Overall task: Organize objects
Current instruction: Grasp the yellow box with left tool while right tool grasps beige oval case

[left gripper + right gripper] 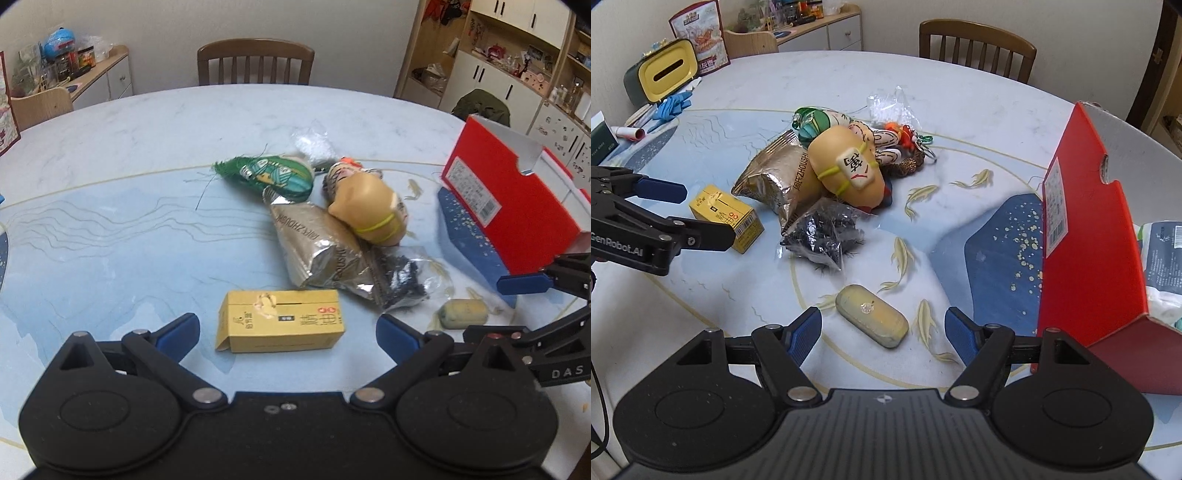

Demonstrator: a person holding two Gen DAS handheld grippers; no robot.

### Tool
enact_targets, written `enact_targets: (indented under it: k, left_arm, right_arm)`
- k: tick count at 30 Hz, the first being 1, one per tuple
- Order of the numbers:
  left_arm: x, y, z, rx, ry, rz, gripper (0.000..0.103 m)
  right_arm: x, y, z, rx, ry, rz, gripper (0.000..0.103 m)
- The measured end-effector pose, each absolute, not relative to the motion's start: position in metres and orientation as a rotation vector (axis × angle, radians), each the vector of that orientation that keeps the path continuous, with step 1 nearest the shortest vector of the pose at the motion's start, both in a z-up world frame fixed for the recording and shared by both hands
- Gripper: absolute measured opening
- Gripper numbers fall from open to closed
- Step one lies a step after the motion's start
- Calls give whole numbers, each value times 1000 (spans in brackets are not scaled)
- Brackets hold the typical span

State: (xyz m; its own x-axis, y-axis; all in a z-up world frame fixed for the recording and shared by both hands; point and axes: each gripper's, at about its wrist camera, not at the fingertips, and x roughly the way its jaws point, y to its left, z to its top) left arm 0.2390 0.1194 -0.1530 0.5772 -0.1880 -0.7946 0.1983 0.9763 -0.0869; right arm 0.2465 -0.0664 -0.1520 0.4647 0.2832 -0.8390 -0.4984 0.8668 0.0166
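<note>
Currently both grippers hang over the near edge of the table [110,155], each spread wide with nothing between its pads. The left gripper [288,332] frames the yellow carton [282,321], which lies flat near that edge. The right gripper [882,332] frames the pale oblong case [871,319], also near that edge and apart from the central pile.

Procedure, as judged from the layout:
1. The step in hand appears to be the approach for a pick, one item per gripper.
2. Centre each item between the pads before closing. The case lies at a slant across the right gripper's opening; align the pads to its long sides, or it may pivot out.
3. The carton's long axis runs across the left gripper's gap and nearly fills it. Gripping across the short faces would likely be more secure.
4. The red box [1097,236] at the table's right edge, standing open, is the probable destination.

Surroundings and obstructions:
- The central pile holds a foil packet [775,177], a tan plush toy [846,166], a green pouch [273,177] and a clear bag of dark pieces [823,236]. The bag lies just beyond the case; keep the pads clear of it.
- The two grippers work close together; the left one's finger reaches in beside the carton in the right view.
- A tissue holder [665,74] stands at the far left edge, well apart.
</note>
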Motion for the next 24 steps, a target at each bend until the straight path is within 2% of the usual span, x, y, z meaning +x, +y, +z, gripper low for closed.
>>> enact_targets:
  k: [6,8,11,15,18,24]
  left_arm:
    - [242,122,-162,8,940,-199,97]
    - [242,123,-164,8,936,-193,92]
    - [242,124,-167,0,931,-193,89]
    - [240,120,-167,19,917,-205,82]
    - [239,118,-166,28,912,-204,78]
    - [239,118,-165,31,915,-204,74]
  right_arm:
    - [251,-60,-158,-258,986,497,64]
    - [252,-57,-159,-264,987,502,60]
    - [253,-53,-162,-271,991,508,55]
    - [253,-52,-163,-273,992,512,54]
    - [254,-54,-162,-272,992,502,46]
    - [251,-53,-161,-290,990,517,46]
